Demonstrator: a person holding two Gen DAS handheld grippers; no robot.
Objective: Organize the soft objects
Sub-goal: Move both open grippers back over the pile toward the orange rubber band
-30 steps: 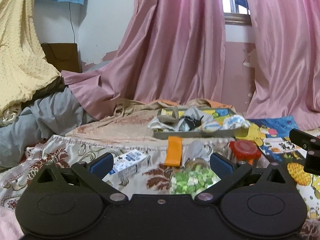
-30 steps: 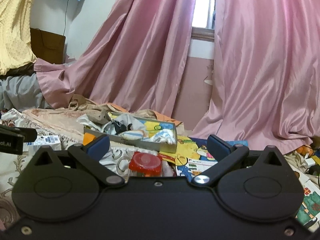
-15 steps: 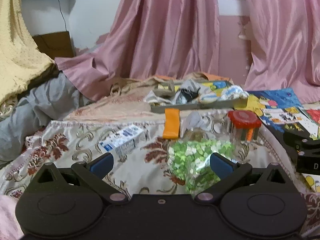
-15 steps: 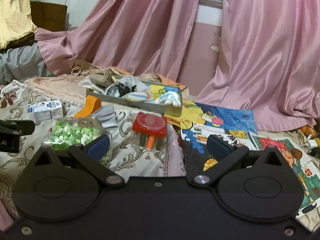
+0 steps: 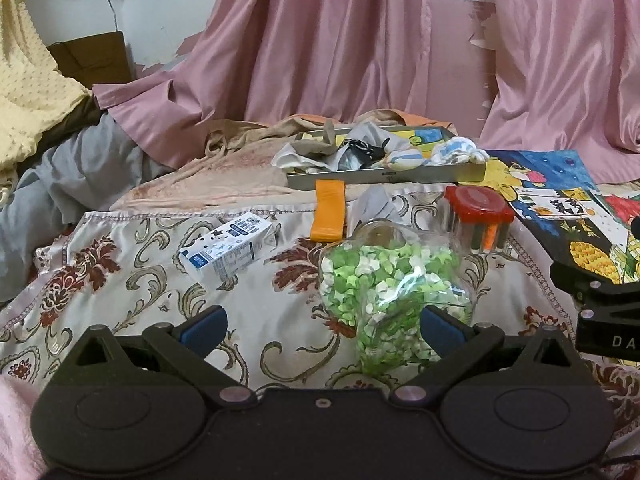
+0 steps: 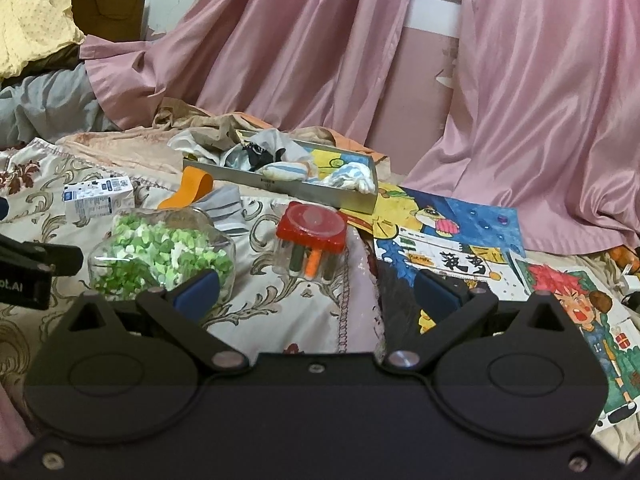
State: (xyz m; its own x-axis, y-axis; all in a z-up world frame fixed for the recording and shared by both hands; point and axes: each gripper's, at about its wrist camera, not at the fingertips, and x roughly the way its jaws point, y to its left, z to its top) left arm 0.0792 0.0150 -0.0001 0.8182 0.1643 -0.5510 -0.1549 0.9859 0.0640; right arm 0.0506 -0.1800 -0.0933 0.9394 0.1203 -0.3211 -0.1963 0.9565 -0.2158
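Observation:
A long grey tray (image 5: 384,178) (image 6: 320,194) at the back of the bed holds several crumpled socks and cloths. In front of it lie an orange cloth (image 5: 329,210) (image 6: 188,192) and a grey striped sock (image 5: 374,202) (image 6: 226,210). My left gripper (image 5: 322,326) is open over the patterned bedspread, its right finger beside a clear jar of green and white bits (image 5: 394,284) (image 6: 160,256). My right gripper (image 6: 316,290) is open too, hovering just short of a red-lidded clear container of markers (image 6: 312,240) (image 5: 478,216). Neither gripper holds anything.
A small milk carton (image 5: 230,250) (image 6: 98,198) lies left of the jar. Colourful picture sheets (image 6: 448,236) (image 5: 552,196) cover the bed on the right. Pink curtains (image 6: 320,60) hang behind. A yellow blanket (image 5: 28,92) and grey clothes (image 5: 68,176) are heaped at the left.
Both grippers have tilted down and moved forward over the bed. The jar, carton and marker container now sit nearer and higher in view. Both stay open.

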